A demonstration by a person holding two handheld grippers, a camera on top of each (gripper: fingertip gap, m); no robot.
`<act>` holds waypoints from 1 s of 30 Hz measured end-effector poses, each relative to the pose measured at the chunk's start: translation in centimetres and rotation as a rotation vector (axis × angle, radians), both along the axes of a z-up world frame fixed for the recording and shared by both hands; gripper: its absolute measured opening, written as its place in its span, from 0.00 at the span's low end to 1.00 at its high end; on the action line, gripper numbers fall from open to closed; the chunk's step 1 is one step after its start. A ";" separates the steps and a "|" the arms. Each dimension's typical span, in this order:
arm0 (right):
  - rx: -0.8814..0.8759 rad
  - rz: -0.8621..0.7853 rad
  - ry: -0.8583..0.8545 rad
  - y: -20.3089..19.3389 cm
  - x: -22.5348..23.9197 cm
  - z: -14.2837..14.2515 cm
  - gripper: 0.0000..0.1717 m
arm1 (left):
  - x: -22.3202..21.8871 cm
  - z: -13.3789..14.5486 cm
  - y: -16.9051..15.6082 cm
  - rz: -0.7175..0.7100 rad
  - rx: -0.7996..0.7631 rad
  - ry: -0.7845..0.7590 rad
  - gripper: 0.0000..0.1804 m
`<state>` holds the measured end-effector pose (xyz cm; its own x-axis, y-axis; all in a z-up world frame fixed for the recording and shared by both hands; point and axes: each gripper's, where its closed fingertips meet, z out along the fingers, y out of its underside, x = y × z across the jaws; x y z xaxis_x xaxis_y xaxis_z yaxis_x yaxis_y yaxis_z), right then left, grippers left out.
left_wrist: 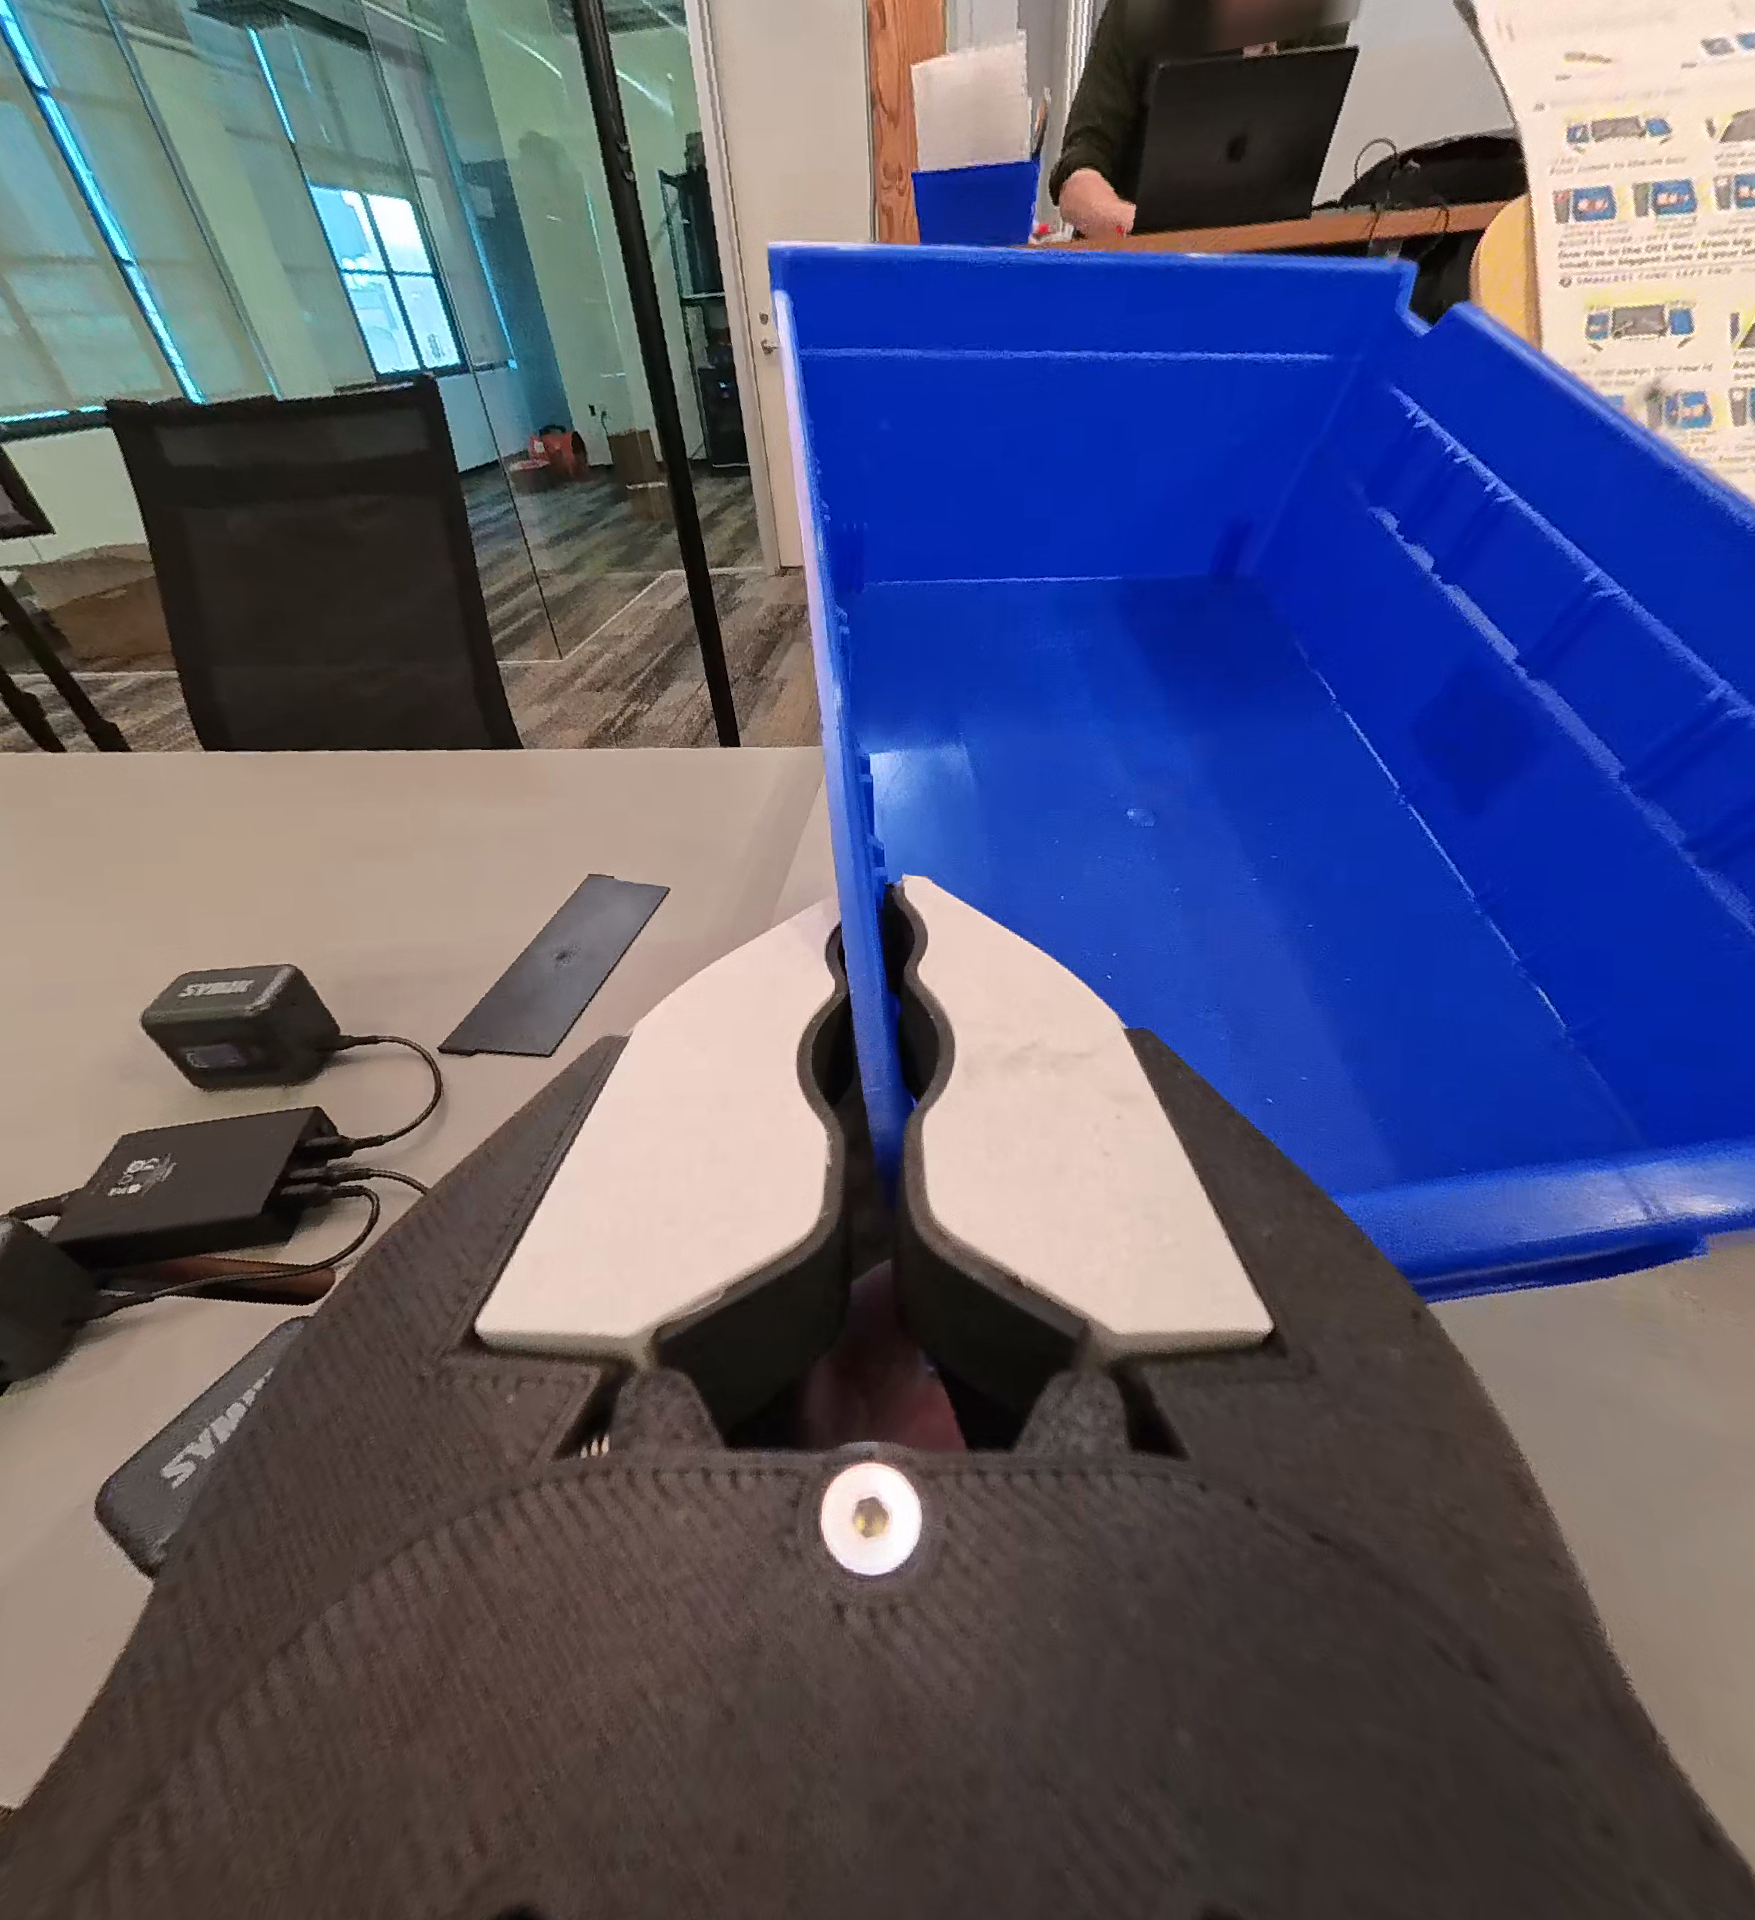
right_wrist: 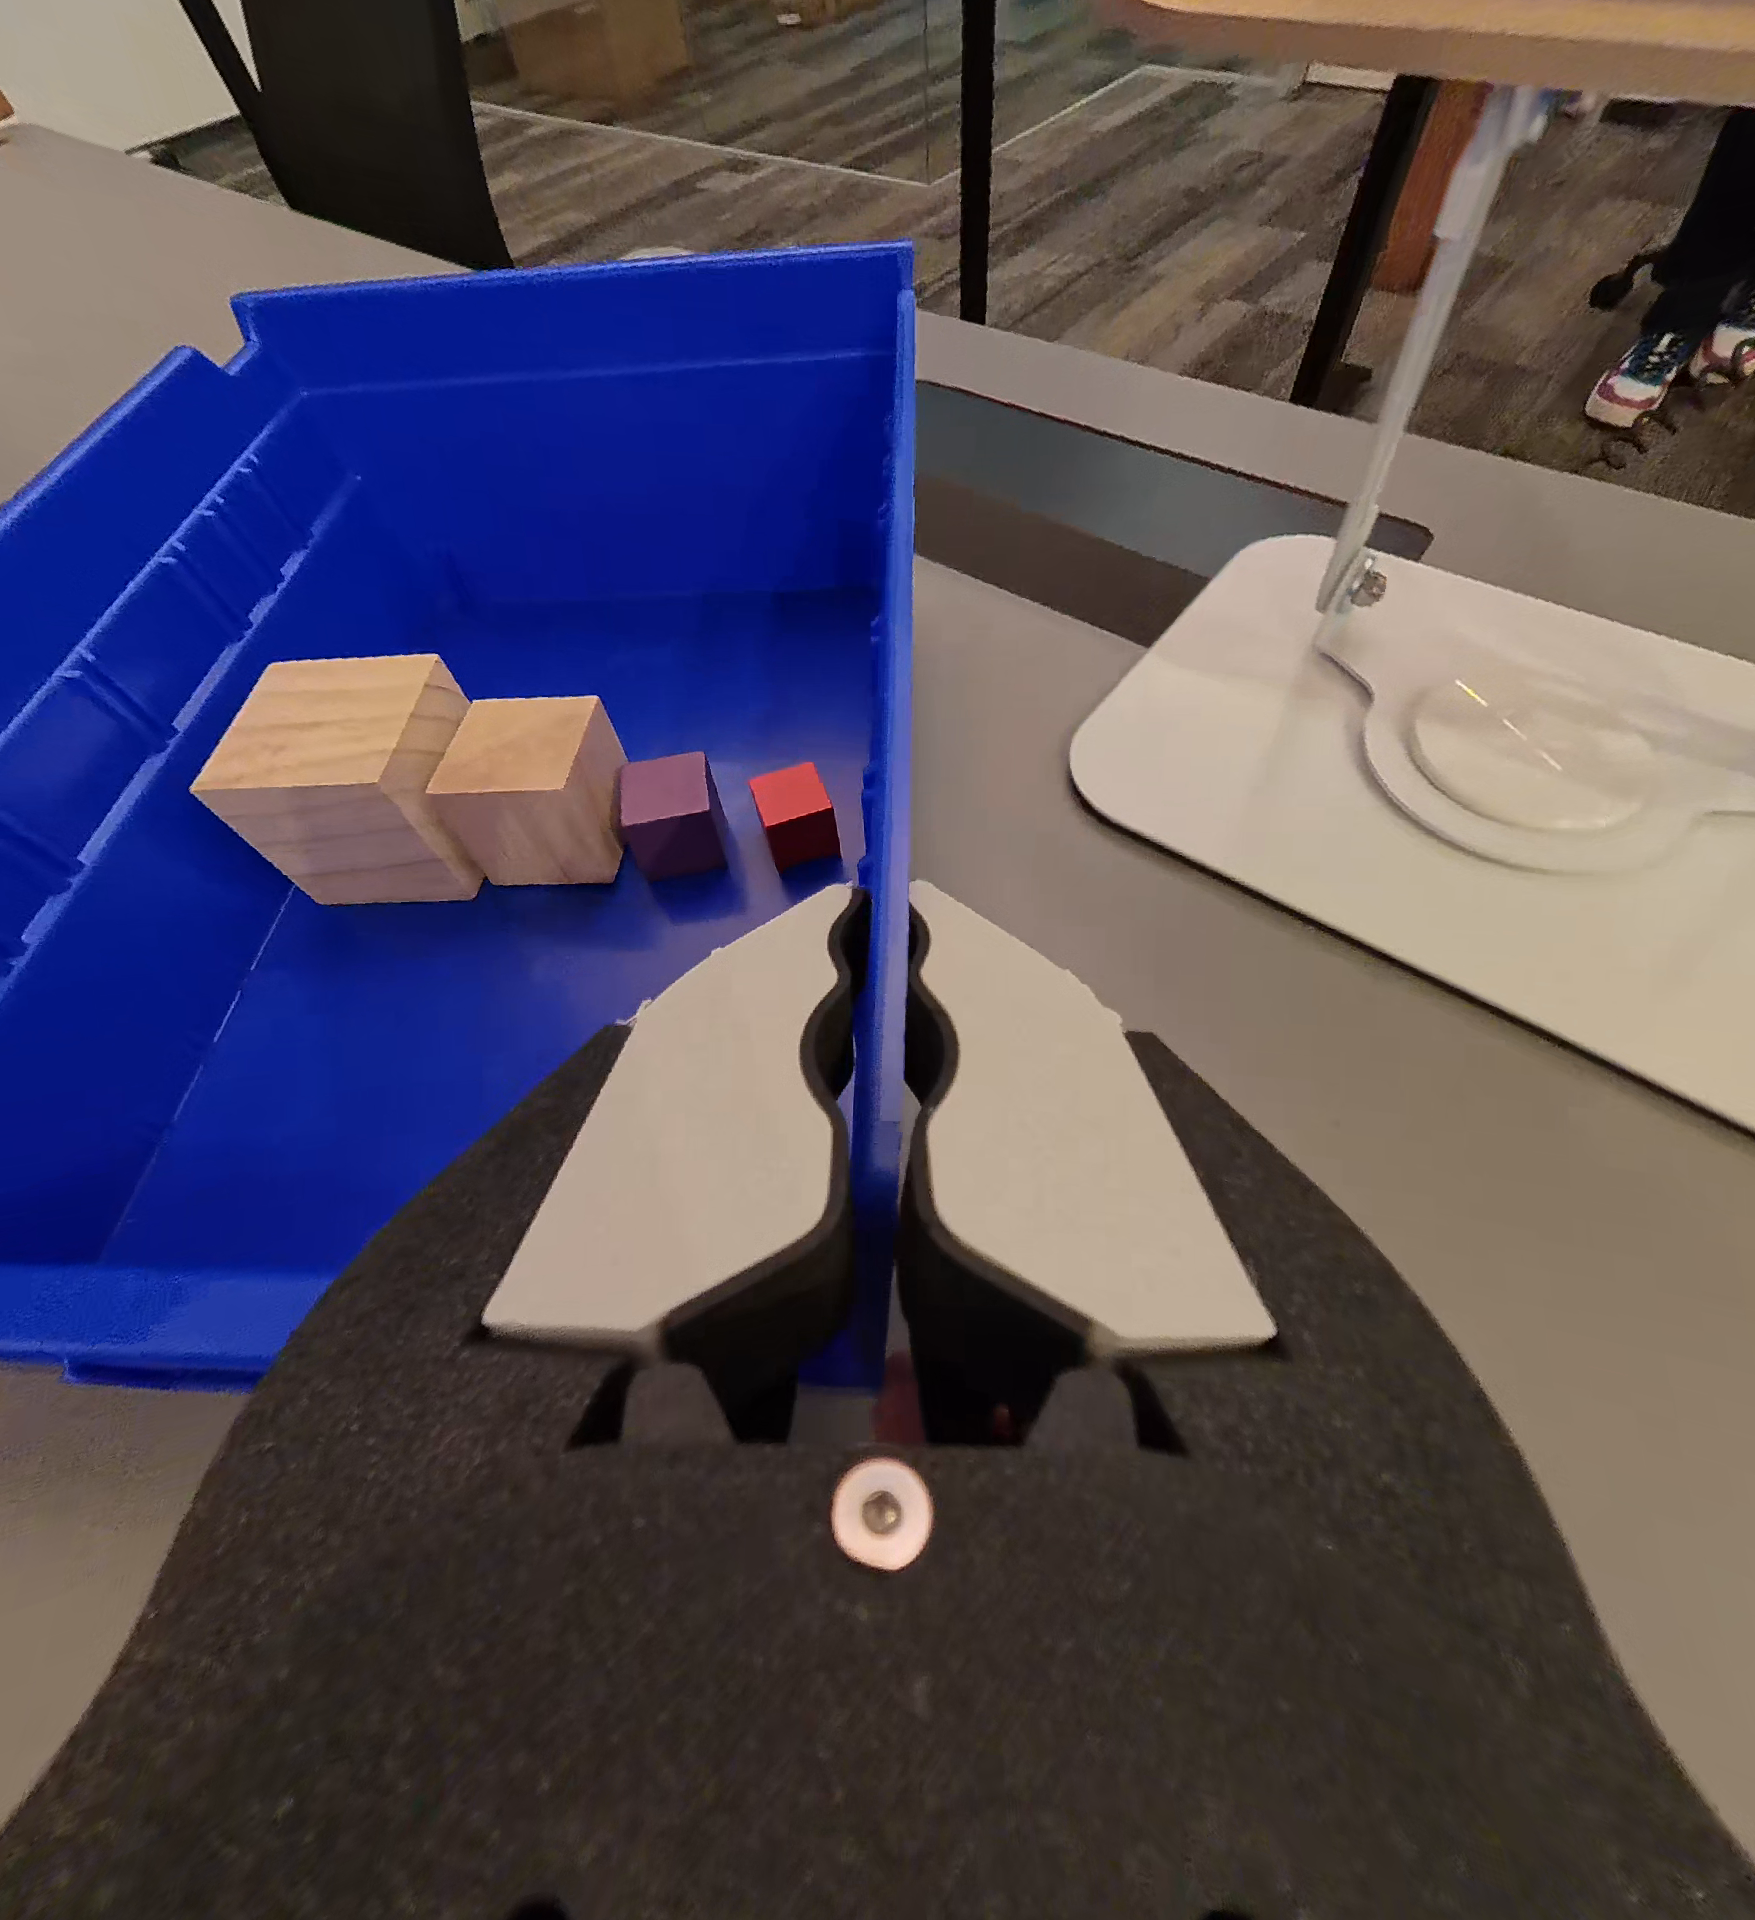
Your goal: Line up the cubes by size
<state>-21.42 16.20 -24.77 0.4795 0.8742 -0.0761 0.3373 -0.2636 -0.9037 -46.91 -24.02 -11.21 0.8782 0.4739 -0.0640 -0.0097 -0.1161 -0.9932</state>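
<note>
In the left wrist view my left gripper (left_wrist: 878, 904) is shut on the thin left side wall of a blue plastic bin (left_wrist: 1060, 468). The part of that bin's inside that shows is bare. In the right wrist view my right gripper (right_wrist: 883, 894) is shut on the right side wall of a blue bin (right_wrist: 582, 468). Inside it a row of cubes runs from left to right: a large wooden cube (right_wrist: 333, 774), a smaller wooden cube (right_wrist: 530, 790), a purple cube (right_wrist: 670, 810) and a small red cube (right_wrist: 795, 810). The red cube stands a little apart from the purple one.
Black chargers with cables (left_wrist: 239, 1023) and a flat black plate (left_wrist: 556, 966) lie on the grey table to the left. A black chair (left_wrist: 312, 561) stands behind. A person sits at a laptop (left_wrist: 1237, 125). A white stand base (right_wrist: 1475, 831) lies right of the bin. Left tips to right tips: about 50 cm.
</note>
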 end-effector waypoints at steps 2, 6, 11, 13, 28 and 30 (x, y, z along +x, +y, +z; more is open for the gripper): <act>-0.006 -0.004 0.010 0.3 -1.6 0.0 0.02 | 0.3 0.2 -0.1 -0.005 0.007 -0.003 0.01; 0.014 -0.004 0.012 0.6 -4.5 0.0 0.02 | 1.2 0.9 -0.1 -0.021 0.011 -0.001 0.01; 0.037 0.035 0.044 0.6 -5.1 1.4 0.23 | 3.0 1.8 0.5 -0.062 0.023 0.007 0.01; 0.066 0.034 0.050 0.8 -3.8 2.1 0.26 | 4.0 2.3 1.2 -0.090 0.028 0.007 0.01; 0.040 0.015 0.150 -5.2 21.7 7.9 0.27 | 20.1 1.4 17.0 -0.533 -0.011 -0.068 0.01; 0.039 -0.040 0.137 -5.6 25.5 7.4 0.27 | 22.9 0.0 19.5 -0.584 -0.041 -0.105 0.01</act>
<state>4.05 10.56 -17.37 0.5011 0.8584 -0.1097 0.1999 -0.2381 -0.9504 -24.02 -4.53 -11.17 0.9954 -0.0907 0.0295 0.0147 -0.1596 -0.9871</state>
